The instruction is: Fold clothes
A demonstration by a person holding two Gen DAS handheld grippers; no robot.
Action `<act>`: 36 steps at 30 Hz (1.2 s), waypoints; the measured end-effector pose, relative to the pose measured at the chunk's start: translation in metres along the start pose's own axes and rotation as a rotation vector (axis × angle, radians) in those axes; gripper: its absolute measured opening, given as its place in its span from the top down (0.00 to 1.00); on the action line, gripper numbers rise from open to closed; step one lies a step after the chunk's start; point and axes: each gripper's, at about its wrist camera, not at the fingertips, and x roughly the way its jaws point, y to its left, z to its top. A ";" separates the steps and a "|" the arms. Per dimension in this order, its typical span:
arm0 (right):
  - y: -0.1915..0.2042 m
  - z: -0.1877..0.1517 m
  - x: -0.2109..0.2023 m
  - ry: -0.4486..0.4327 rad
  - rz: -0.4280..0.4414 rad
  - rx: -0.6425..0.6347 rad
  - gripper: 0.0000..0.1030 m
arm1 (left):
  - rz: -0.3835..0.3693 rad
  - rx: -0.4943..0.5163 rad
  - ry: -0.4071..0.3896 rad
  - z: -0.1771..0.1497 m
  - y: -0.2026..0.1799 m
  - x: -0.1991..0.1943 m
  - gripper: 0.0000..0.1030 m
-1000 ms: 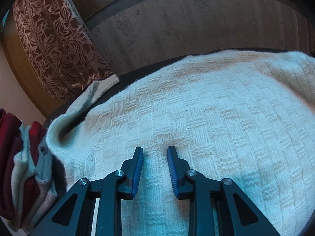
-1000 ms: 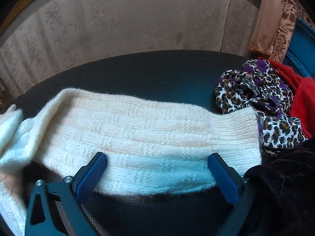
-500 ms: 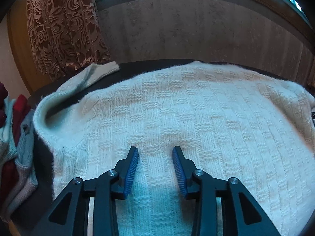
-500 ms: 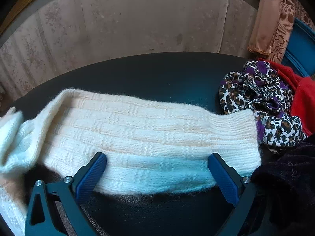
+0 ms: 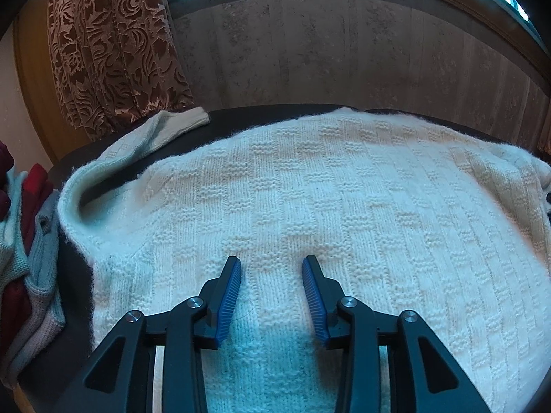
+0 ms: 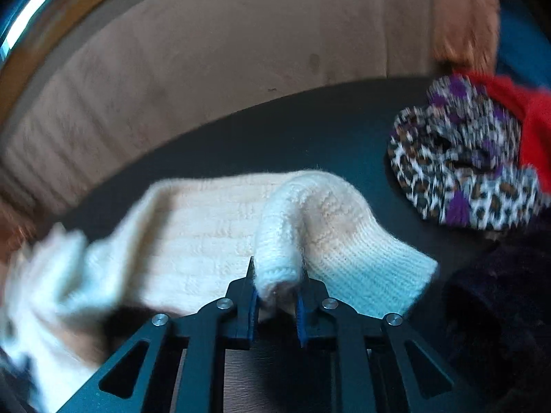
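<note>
Cream knit sweater (image 5: 344, 206) spread flat over the dark table (image 5: 275, 117), body filling the left wrist view from 9 to 3 o'clock. Left gripper (image 5: 271, 265) low over the knit near the bottom hem, fingers partly apart, nothing between them. One sleeve (image 5: 151, 137) trailing off at 10 o'clock toward the patterned curtain (image 5: 113, 51); a narrow strip of bare table along the far edge at 12. Stack of red and grey clothes (image 5: 27, 241) crowding the 9 o'clock side, just beside the sweater's shoulder.

In the blurred right wrist view, right gripper (image 6: 277, 268) closed on the other sleeve's cuff (image 6: 275, 261), fabric bunched between the blue pads (image 6: 253, 309) and lifted into a hump. Open dark table (image 6: 275, 137) from 11 to 1 o'clock. Leopard-print garment (image 6: 461, 172) and red cloth (image 6: 530, 127) at 2 o'clock, apart from the cuff; dark fabric (image 6: 499, 292) at 4 o'clock, near the cuff's edge.
</note>
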 end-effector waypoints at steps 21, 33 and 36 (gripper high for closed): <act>0.201 0.021 -0.117 -0.055 0.361 -0.513 0.79 | -0.004 -0.004 -0.001 0.000 0.001 0.002 0.63; 0.155 -0.090 -0.098 0.112 0.643 -0.204 0.32 | -0.006 -0.012 -0.003 -0.001 0.002 0.001 0.62; 0.128 -0.123 -0.083 0.144 0.553 -0.156 0.32 | -0.002 -0.009 -0.003 -0.001 0.001 0.001 0.62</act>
